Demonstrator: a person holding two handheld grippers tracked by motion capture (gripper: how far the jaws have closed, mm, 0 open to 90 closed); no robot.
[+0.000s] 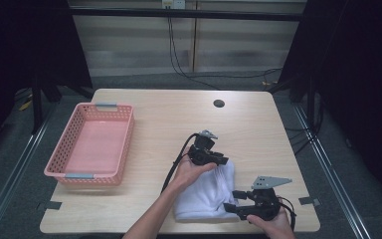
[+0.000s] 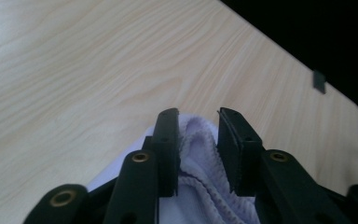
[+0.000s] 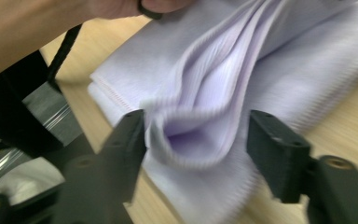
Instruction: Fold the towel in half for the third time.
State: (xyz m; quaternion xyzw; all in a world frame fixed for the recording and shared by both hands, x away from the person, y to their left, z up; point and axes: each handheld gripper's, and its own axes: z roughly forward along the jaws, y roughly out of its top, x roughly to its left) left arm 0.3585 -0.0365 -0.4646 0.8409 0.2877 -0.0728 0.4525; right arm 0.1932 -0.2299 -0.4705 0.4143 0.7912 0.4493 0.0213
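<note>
On the table (image 1: 258, 129), pink basket (image 1: 92, 144) in high view, left hand-held gripper (image 2: 198, 135) and right hand-held gripper (image 3: 196, 140) both parted around white towel (image 3: 242, 79) folds.

Folded white towel (image 1: 206, 191) near table's front edge

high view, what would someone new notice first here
A folded white towel lies near the front edge of the wooden table, with the left gripper at its far corner and the right gripper at its near corner. To the left sits an empty pink basket. In the right gripper view a fold of towel stands between open jaws.
</note>
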